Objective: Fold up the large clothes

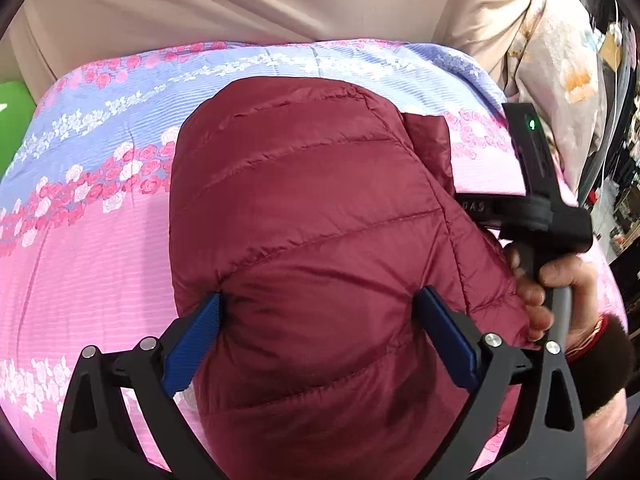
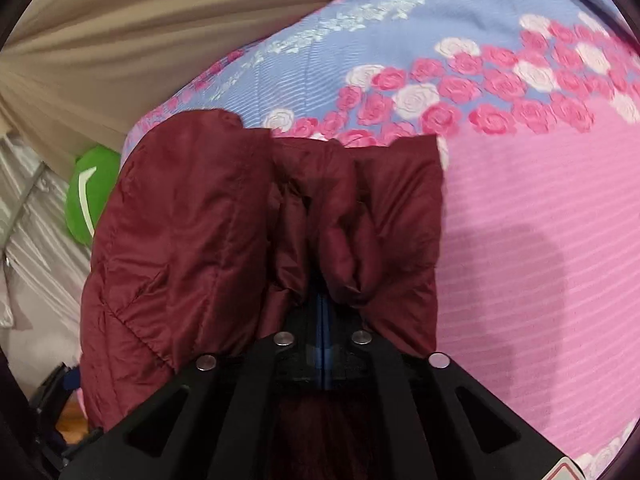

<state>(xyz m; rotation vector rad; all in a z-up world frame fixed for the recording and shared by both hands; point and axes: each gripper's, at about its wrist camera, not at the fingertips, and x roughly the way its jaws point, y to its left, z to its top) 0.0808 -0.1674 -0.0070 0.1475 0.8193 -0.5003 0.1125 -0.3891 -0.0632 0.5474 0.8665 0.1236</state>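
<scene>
Maroon puffer jacket (image 1: 320,216) at frame centre, on floral bedspread (image 1: 100,240); already reduced to compact bundle, so folding looks well advanced.

Your left tongs (image 1: 320,320) spread wide, blue pads either side of jacket bulk, not pinching.

Your right tongs (image 2: 324,312) clenched on bunched jacket edge, lower centre of right view.

Left to do, likely: lay last flap, flatten, release.

Right gripper (image 2: 325,300) pinches maroon jacket (image 2: 192,216) — over floral bedspread (image 2: 540,208).
</scene>
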